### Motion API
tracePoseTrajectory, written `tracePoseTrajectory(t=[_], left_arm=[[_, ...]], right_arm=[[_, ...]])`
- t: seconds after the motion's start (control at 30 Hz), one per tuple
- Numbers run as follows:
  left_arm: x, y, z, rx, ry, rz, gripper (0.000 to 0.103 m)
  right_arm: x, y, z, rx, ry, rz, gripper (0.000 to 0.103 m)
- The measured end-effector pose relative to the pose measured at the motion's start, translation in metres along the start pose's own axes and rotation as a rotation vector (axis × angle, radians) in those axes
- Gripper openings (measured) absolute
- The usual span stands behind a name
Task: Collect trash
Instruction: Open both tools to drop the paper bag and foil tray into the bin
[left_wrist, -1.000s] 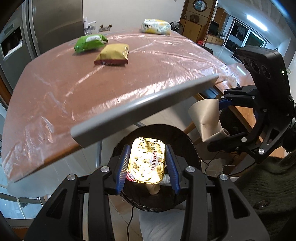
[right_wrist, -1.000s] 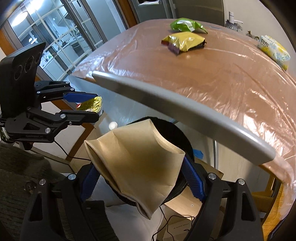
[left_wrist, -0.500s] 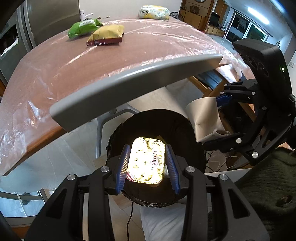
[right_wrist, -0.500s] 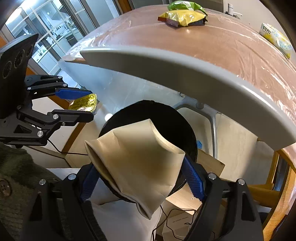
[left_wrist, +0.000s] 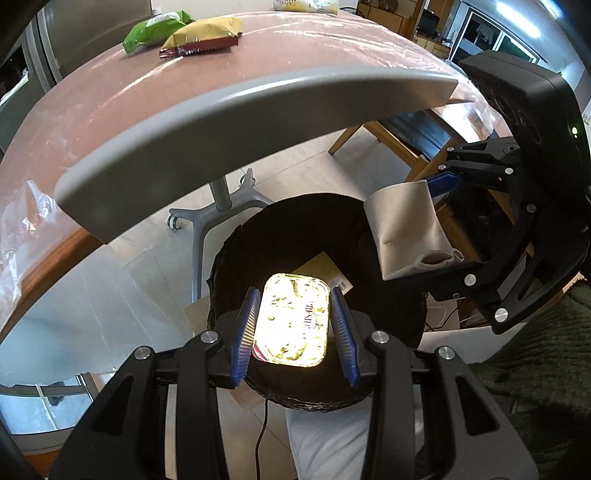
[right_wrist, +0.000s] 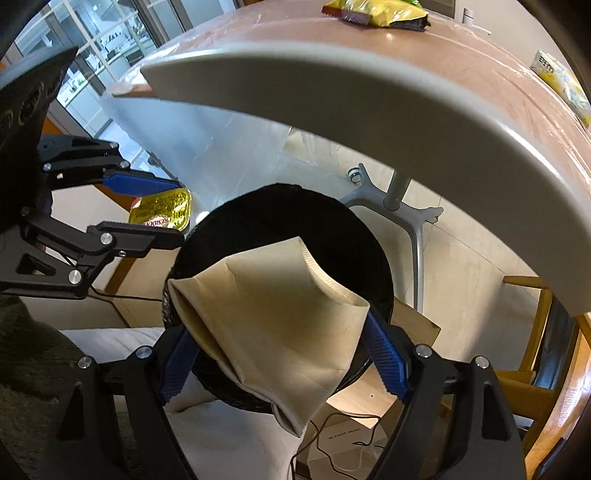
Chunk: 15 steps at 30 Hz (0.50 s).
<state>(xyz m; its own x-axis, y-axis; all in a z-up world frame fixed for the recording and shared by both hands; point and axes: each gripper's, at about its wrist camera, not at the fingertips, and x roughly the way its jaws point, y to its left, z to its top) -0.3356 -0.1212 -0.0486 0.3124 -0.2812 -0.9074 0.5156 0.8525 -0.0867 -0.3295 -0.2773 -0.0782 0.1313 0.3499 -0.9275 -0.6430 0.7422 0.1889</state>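
My left gripper (left_wrist: 293, 332) is shut on a gold foil butter wrapper (left_wrist: 293, 325) and holds it over the open black bin (left_wrist: 280, 236) on the floor. The same wrapper shows in the right wrist view (right_wrist: 162, 210), beside the bin's rim (right_wrist: 362, 229). My right gripper (right_wrist: 284, 354) is shut on a beige paper cone filter (right_wrist: 273, 317) and holds it over the bin; it shows in the left wrist view (left_wrist: 404, 229) at the bin's right edge. A green bag (left_wrist: 155, 29) and a yellow snack bag (left_wrist: 207, 35) lie on the table.
A grey chair back (left_wrist: 229, 107) arches over the bin, in front of the plastic-covered table (left_wrist: 295, 48). A yellow-white packet (right_wrist: 561, 81) lies on the table's right part. The chair's wheeled base (left_wrist: 221, 210) stands behind the bin. Cardboard (right_wrist: 369, 398) and cables lie on the floor.
Both grippers have moved down and forward, below the chair back, with their loads still held. The bin now lies more fully under them.
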Motion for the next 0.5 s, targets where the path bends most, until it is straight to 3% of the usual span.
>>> tracePoseTrajectory(t=[0.5], left_arm=[[0.015, 0.001, 0.007, 0.01, 0.026, 0.009, 0.037]], right_arm=[[0.008, -0.004, -0.006, 0.026, 0.035, -0.02, 0.08]])
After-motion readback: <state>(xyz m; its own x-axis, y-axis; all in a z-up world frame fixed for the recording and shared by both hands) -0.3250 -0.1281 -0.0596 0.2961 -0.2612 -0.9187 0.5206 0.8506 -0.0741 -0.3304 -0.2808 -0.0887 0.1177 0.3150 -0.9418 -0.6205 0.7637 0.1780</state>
